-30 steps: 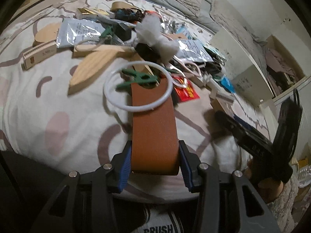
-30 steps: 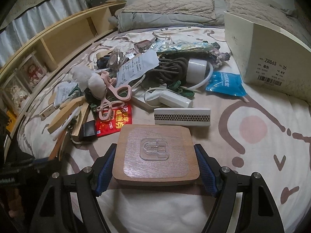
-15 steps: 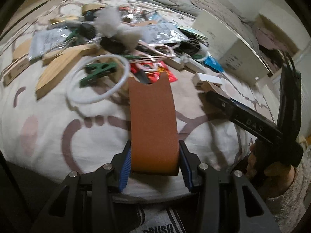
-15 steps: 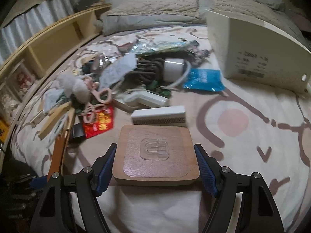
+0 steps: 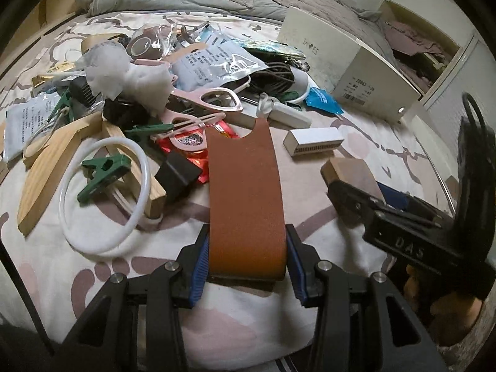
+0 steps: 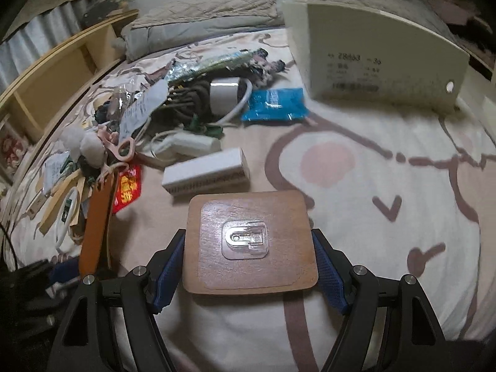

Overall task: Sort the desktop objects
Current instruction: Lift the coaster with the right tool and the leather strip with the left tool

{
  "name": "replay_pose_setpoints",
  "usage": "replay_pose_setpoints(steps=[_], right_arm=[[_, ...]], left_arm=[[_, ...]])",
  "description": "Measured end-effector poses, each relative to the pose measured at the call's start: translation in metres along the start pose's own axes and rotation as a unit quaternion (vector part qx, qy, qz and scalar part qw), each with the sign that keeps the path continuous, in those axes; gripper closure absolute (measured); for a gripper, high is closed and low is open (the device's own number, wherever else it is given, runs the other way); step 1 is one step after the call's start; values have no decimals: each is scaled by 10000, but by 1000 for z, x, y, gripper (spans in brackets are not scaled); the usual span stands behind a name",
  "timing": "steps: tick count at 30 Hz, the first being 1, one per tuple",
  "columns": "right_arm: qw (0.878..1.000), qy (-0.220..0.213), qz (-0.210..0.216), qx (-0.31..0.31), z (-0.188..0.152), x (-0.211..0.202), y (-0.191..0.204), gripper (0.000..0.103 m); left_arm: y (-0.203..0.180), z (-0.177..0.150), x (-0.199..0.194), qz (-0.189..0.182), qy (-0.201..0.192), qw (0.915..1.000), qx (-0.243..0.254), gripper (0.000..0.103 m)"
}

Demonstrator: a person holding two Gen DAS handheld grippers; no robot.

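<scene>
My left gripper [image 5: 246, 266] is shut on a long brown leather sleeve [image 5: 245, 198], which sticks out forward over the bed. In the right wrist view that sleeve [image 6: 96, 229] shows edge-on at the left. My right gripper [image 6: 249, 263] is shut on a flat brown wooden block [image 6: 251, 241] with a clear plastic hook plate [image 6: 245, 239] stuck on top. From the left wrist view the block [image 5: 350, 170] and the right gripper [image 5: 365, 198] appear at the right. A pile of clutter [image 5: 161, 93] lies on the patterned bedsheet [image 6: 387, 186] ahead of both.
A white shoebox [image 6: 372, 59] stands at the back right. A small white box [image 6: 206, 172] lies just beyond the wooden block. Pink scissors [image 5: 214, 100], a white ring [image 5: 102, 192] with a green clip, wooden pieces [image 5: 49, 167] and a blue packet [image 6: 274, 105] lie around. Wooden shelves [image 6: 55, 71] run along the left.
Both views have swung right across the bed, with the pile shifting left. The right gripper with its block now sits nearer the left one. Both grips are unchanged.
</scene>
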State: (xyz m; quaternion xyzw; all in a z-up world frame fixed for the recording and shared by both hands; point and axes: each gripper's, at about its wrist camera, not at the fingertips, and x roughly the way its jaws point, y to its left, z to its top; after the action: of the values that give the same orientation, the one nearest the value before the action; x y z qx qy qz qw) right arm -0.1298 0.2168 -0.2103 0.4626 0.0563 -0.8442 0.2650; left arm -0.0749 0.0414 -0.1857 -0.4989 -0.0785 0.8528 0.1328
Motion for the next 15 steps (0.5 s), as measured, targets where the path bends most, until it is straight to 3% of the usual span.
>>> replay_pose_setpoints(steps=[5, 9, 15], right_arm=[[10000, -10, -25, 17, -2, 0, 0, 26], [10000, -17, -50, -17, -1, 3, 3, 24], [9998, -34, -90, -152, -1, 5, 6, 22]], left_arm=[[-1, 1, 2, 84, -118, 9999, -86, 58], [-5, 6, 6, 92, -171, 9998, -76, 45], [-4, 15, 12, 228, -227, 9994, -152, 43]])
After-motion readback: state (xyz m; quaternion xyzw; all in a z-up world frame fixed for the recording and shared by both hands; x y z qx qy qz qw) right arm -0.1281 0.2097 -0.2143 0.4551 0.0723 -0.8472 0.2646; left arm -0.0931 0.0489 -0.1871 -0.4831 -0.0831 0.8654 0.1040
